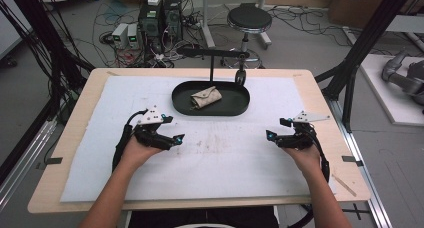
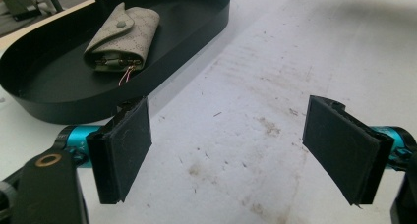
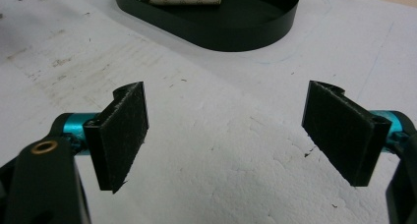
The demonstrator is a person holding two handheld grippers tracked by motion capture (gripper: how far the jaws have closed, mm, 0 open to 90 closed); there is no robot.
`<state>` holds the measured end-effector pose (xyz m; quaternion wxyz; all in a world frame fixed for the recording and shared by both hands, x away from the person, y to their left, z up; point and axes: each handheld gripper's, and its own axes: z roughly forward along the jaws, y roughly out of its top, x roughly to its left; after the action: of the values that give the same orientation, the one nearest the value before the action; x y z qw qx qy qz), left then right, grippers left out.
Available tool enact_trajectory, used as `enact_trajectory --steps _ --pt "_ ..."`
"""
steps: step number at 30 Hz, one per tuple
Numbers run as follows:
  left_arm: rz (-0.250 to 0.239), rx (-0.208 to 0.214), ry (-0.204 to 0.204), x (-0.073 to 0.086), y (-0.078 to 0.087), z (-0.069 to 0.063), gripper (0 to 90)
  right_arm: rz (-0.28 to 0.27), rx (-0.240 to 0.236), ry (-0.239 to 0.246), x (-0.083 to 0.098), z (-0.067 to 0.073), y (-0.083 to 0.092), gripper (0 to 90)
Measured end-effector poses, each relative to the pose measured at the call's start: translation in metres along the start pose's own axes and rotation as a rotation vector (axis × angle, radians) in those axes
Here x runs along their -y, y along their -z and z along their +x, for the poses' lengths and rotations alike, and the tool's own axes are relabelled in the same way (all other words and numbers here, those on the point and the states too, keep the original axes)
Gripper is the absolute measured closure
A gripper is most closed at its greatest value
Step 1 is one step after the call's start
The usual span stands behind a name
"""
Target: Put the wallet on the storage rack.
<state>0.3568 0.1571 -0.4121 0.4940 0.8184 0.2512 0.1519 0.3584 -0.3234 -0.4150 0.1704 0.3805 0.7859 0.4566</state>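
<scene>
Left gripper (image 1: pixel 176 138): we find its jaws spread wide, nothing between the pads (image 2: pixel 129 150), only stained white mat (image 1: pixel 225 158) beneath. Right gripper (image 1: pixel 272 135): we see its jaws equally wide apart, pads (image 3: pixel 123 135) bare, touching nothing.

Beige key pouch (image 1: pixel 206 96): we place it inside the black oval tray (image 1: pixel 235 108), flap snapped shut, thin wires showing at one end (image 2: pixel 129 72). Tray sits at the mat's far middle, well apart from both grippers.

Surroundings: we note a black post with arm (image 1: pixel 212 63) rising behind the tray, a stool (image 1: pixel 249 19) and computer boxes (image 1: pixel 160 15) on the floor beyond. Between either gripper and the tray we see open mat.
</scene>
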Motion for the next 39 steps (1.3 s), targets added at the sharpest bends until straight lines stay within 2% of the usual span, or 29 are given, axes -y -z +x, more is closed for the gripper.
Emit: enact_trajectory --steps 6,8,13,17,21,28,39 --pt "0.016 0.002 -0.006 0.011 0.004 -0.002 18.6 -0.001 -0.001 0.005 0.000 -0.001 -0.001 18.0" --pt "0.006 0.000 0.003 0.013 0.005 -0.001 18.6 0.000 0.002 0.000 0.000 -0.001 0.000 18.0" --pt "-0.003 -0.027 0.021 0.021 0.009 0.000 18.6 -0.001 0.006 -0.001 0.000 -0.001 -0.001 18.0" --pt "0.011 -0.044 0.012 0.027 0.012 0.000 18.6 -0.010 0.005 -0.007 0.000 -0.002 -0.001 18.0" --pt "-0.010 -0.066 0.028 0.030 0.017 0.003 18.6 -0.014 0.004 -0.007 0.000 -0.003 -0.005 18.0" --pt "-0.033 -0.073 0.043 0.030 0.020 0.005 18.6 -0.007 0.012 -0.004 0.000 -0.002 -0.003 18.0" --pt "-0.028 -0.075 0.049 0.030 0.021 0.006 18.6 0.004 0.012 -0.004 0.000 -0.001 -0.004 18.0"
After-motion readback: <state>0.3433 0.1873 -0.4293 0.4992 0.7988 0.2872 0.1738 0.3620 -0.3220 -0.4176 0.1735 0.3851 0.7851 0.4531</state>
